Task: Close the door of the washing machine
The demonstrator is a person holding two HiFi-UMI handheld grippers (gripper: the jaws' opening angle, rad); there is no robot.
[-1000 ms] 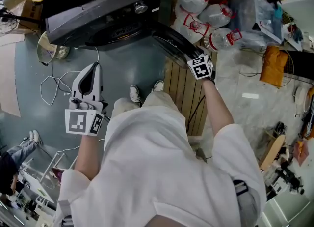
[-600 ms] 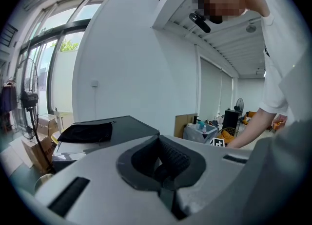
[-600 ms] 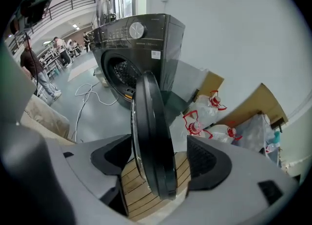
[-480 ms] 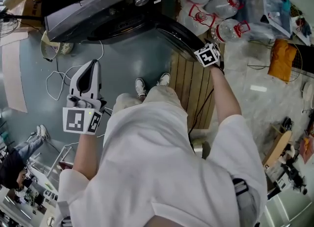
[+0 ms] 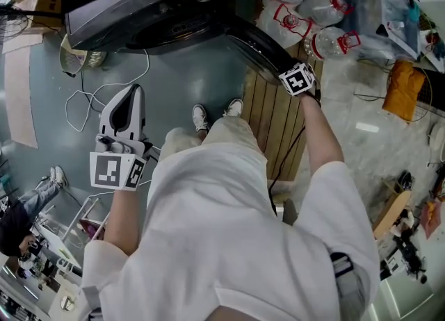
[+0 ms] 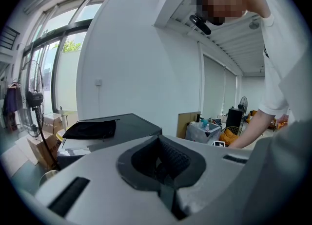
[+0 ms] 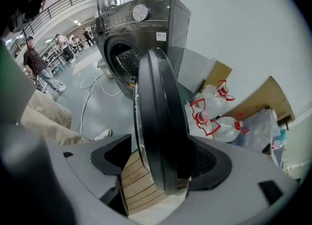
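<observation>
The dark washing machine [image 5: 153, 7] stands at the top of the head view, its round door [image 5: 257, 45] swung out to the right. My right gripper [image 5: 286, 69] points down over the door's outer edge. In the right gripper view the door's thick rim [image 7: 158, 121] stands between the jaws of the right gripper [image 7: 163, 170]. These jaws have just been opening and are spread wide; a gap shows on the left side, so the gripper is open. My left gripper [image 5: 132, 94] hangs over the grey floor, shut and holding nothing; the left gripper [image 6: 163, 190] faces the machine's top [image 6: 112, 126].
Large water jugs [image 5: 299, 7] and bags are piled right of the machine. A wooden slat platform [image 5: 271, 125] lies under the door. Loose white cables [image 5: 90, 97] trail on the floor at the left, beside a basket [image 5: 76, 59]. The person's shoes [image 5: 201, 114] stand before the drum.
My right gripper has sunk lower onto the door's edge, so the rim now sits between its jaws. The left gripper has stayed where it was.
</observation>
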